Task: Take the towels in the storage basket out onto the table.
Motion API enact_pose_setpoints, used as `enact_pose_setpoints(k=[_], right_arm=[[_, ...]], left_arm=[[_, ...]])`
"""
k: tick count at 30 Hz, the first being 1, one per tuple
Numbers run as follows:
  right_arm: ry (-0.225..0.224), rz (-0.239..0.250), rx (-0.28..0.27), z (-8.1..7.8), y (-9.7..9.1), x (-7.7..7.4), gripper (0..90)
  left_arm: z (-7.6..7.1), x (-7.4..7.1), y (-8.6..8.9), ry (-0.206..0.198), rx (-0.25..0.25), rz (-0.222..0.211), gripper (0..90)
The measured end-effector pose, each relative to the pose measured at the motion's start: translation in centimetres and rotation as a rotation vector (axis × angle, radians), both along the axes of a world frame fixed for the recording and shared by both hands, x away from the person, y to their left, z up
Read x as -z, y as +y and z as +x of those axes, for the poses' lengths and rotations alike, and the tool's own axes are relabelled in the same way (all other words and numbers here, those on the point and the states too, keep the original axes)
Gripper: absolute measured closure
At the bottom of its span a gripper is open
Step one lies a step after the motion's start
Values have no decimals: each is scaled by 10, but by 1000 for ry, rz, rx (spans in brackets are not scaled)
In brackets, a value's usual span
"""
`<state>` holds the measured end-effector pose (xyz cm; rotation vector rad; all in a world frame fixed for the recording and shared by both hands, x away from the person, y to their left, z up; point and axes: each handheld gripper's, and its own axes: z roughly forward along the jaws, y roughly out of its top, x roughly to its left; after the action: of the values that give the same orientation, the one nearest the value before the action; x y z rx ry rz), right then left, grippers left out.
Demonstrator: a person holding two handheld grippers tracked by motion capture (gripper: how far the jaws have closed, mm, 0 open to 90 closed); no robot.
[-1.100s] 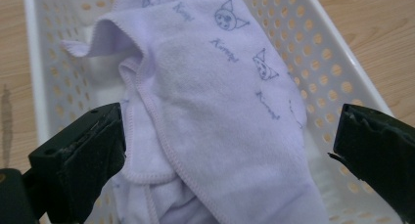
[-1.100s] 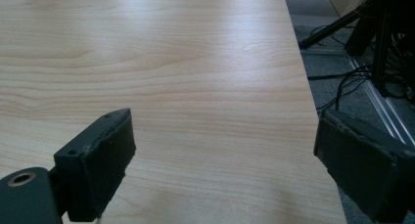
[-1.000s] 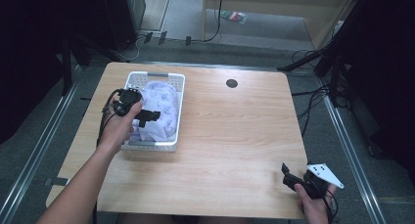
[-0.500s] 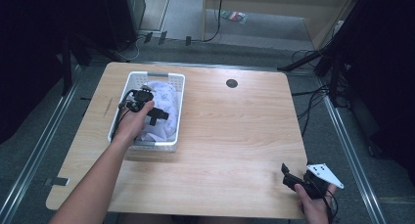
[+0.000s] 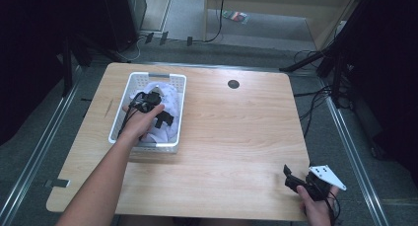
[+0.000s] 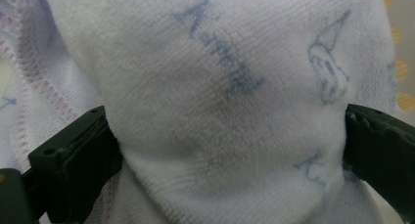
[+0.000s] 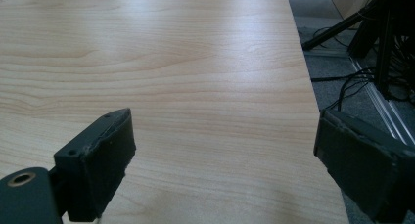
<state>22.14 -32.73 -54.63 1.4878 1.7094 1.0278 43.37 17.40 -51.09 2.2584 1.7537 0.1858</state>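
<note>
While the left forearm reaches into the white basket (image 5: 180,105), the left gripper (image 5: 160,118) presses into pale printed cloth (image 6: 230,101), jaws spread around a fold. The right gripper (image 7: 222,160) hovers agape over bare table (image 7: 195,62) by its right edge.
</note>
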Motion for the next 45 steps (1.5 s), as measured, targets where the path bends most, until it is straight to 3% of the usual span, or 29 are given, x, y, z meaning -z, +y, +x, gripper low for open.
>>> enact_pose_setpoints(k=[9, 10, 16, 21, 24, 30, 35, 40, 45], right_arm=[[1, -1, -3, 0, 0, 0, 82], [0, -3, -3, 0, 0, 0, 81], [0, -4, -6, 0, 0, 0, 82], [0, -4, -7, 0, 1, 0, 82], [1, -5, -6, 0, 1, 0, 82], [0, -7, -5, 0, 1, 0, 82], [2, 0, -2, 0, 0, 0, 82], [-1, 4, -2, 0, 0, 0, 82], [0, 7, -3, 0, -1, 0, 81]], left_arm=[[1, 3, -5, 19, 48, 36, 0], [-1, 5, -7, 5, 77, 63, 0], [-1, 5, -12, 16, 83, 87, 3], [-3, 0, -14, 19, 105, 92, 121], [-3, -3, -14, 9, 88, 97, 286], [-3, -6, -12, -10, 85, 99, 420], [-5, -7, -12, -32, 91, 104, 491], [-6, -10, -6, -46, 58, 60, 521], [-9, -16, -2, -51, 57, 39, 527]])
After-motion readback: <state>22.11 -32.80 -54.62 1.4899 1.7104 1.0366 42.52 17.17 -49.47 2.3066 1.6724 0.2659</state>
